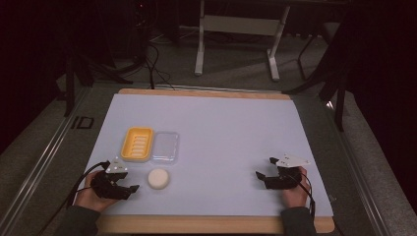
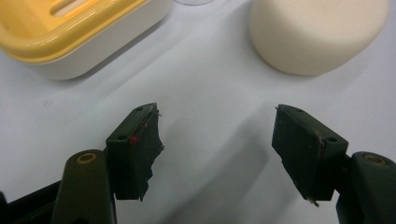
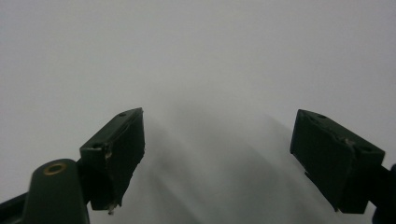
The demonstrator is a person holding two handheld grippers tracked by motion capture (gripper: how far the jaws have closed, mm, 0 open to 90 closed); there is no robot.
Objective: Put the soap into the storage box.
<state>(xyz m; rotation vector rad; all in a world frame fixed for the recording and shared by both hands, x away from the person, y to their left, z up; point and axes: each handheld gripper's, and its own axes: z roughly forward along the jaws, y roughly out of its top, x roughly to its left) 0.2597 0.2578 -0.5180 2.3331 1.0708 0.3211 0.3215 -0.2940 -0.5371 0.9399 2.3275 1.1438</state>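
Round cream soap bar lies on the white table sheet, just right of the left gripper, near but not touching; in the left gripper view the soap sits ahead and to the right of the jaws, which stand apart with bare sheet between them, holding nothing; yellow soap dish lies behind the soap, clear lid touching its right side; dish empty; right gripper rests well apart at the sheet's right, jaws wide, gripping nothing, over plain sheet; a hand holds each gripper.
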